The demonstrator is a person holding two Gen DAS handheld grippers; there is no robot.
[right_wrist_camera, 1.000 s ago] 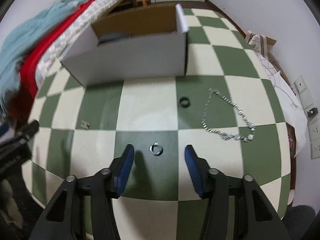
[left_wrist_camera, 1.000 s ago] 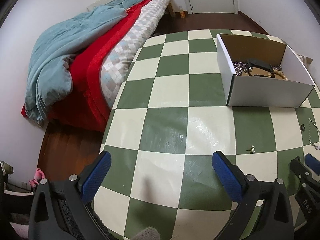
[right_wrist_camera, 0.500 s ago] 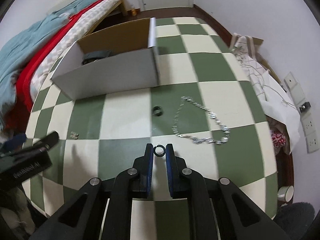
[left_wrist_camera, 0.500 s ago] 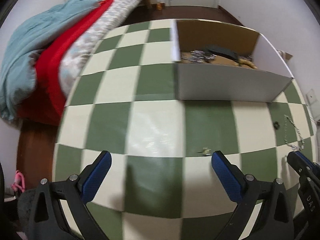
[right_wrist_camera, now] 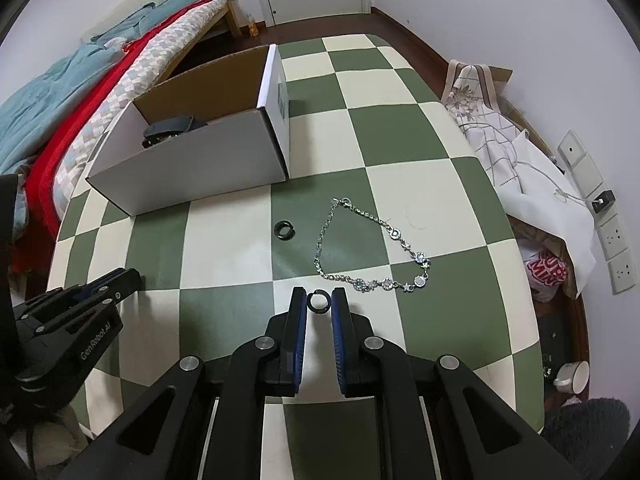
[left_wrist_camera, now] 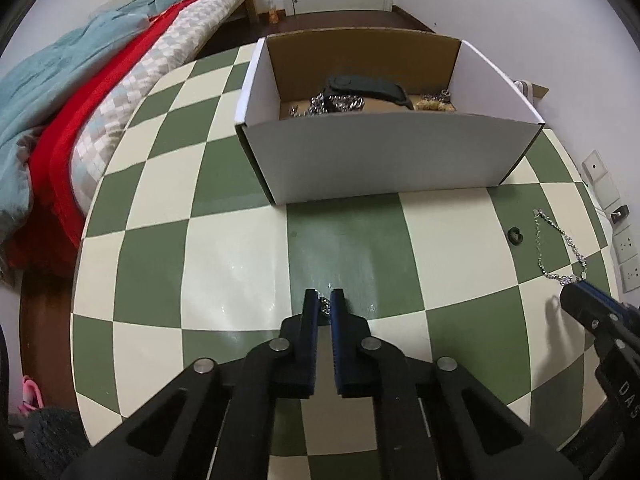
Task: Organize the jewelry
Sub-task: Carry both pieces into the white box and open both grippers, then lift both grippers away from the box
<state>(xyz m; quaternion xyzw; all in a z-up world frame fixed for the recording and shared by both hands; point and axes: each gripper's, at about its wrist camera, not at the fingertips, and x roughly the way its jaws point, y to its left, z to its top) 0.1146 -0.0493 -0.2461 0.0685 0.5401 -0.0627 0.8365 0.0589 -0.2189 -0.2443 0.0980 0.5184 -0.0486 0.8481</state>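
Observation:
My left gripper [left_wrist_camera: 324, 300] is shut on a small silver earring [left_wrist_camera: 324, 305] just above the checkered table. My right gripper [right_wrist_camera: 319, 298] is shut on a small dark ring [right_wrist_camera: 319, 302]. A white cardboard box [left_wrist_camera: 384, 152] stands at the back with a black strap [left_wrist_camera: 368, 86] and chains inside; it also shows in the right wrist view [right_wrist_camera: 208, 160]. A silver bracelet [right_wrist_camera: 372, 248] and a black ring [right_wrist_camera: 284, 230] lie on the table ahead of my right gripper. They also show in the left wrist view: the bracelet [left_wrist_camera: 560, 248] and the black ring [left_wrist_camera: 515, 236].
The green-and-cream checkered table [left_wrist_camera: 224, 240] is round-edged. A bed with red and teal blankets [left_wrist_camera: 80, 92] lies to the left. White cloth and bags [right_wrist_camera: 532, 168] sit off the table's right edge by wall sockets [right_wrist_camera: 616, 240]. A cup [right_wrist_camera: 574, 376] stands on the floor.
My left gripper swung right toward the box and closed on the small earring. My right gripper closed on the dark ring and lifted back slightly.

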